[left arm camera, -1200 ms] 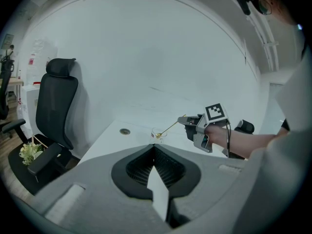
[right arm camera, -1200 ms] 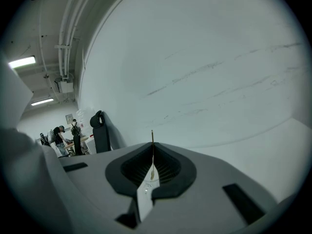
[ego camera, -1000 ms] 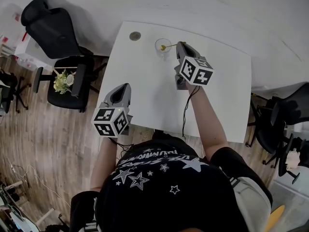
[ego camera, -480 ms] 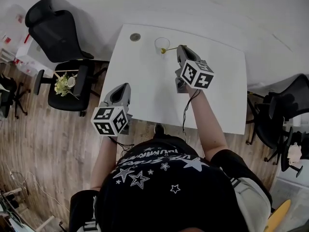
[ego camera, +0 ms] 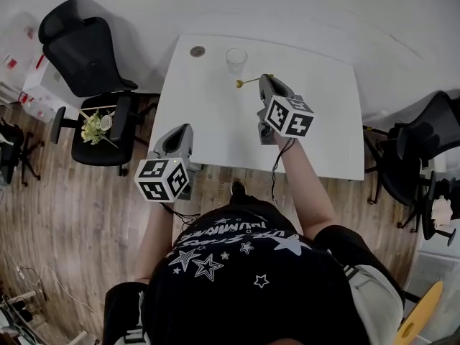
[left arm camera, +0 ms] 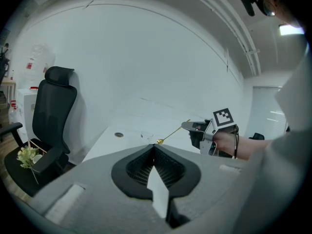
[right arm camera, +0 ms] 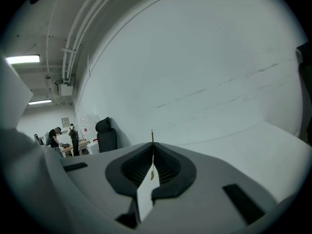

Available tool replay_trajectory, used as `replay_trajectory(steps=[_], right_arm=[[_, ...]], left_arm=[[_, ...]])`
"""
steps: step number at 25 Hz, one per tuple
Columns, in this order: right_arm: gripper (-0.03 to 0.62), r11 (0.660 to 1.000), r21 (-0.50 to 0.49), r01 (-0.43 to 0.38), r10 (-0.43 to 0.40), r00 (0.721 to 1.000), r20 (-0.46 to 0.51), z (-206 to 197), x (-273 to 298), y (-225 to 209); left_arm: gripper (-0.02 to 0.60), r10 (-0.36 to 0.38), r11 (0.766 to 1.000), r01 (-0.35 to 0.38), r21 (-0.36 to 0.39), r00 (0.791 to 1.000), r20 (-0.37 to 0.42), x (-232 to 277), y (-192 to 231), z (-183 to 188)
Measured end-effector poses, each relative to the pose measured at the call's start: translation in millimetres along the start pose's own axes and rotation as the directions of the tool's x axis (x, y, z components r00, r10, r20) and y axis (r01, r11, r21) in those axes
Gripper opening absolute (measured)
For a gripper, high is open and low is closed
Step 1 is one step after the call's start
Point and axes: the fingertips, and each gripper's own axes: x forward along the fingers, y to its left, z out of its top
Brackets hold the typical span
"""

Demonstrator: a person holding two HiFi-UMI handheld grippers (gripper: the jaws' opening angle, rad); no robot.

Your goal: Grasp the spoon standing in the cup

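A thin golden spoon [ego camera: 249,82] is out of the clear cup [ego camera: 236,60] and hangs level in the air just right of and nearer than it. My right gripper [ego camera: 267,80] is shut on the handle end, with the spoon's bowl pointing left. In the right gripper view the spoon's handle [right arm camera: 152,136] shows pinched between the closed jaws. The left gripper view shows the spoon [left arm camera: 171,134], the cup [left arm camera: 146,136] and the right gripper [left arm camera: 194,126] ahead. My left gripper [ego camera: 184,129] is shut on nothing, hovering by the white table's [ego camera: 215,124] front left edge.
A small round disc [ego camera: 198,51] lies at the table's far left corner. A black office chair [ego camera: 86,49] and a small potted plant [ego camera: 91,123] stand left of the table. Another black chair [ego camera: 420,157] is at the right. The floor is wood.
The right gripper has drawn the spoon out of the cup and carried it back and to the right. The left gripper has stayed put.
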Motion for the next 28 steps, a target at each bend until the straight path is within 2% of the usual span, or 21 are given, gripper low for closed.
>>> replay_trajectory(steps=[17, 28], right_arm=[[0.017, 0.999, 0.029, 0.047, -0.046, 0.999, -0.017, -53, -112, 40], [0.017, 0.988, 0.073, 0.137, -0.134, 0.990, -0.047, -101, -191, 44]], left_arm=[[0.008, -0.056, 0.998, 0.055, -0.017, 0.998, -0.018, -92, -36, -53], [0.008, -0.120, 0.993, 0.118, -0.027, 0.991, -0.060, -141, -59, -91]])
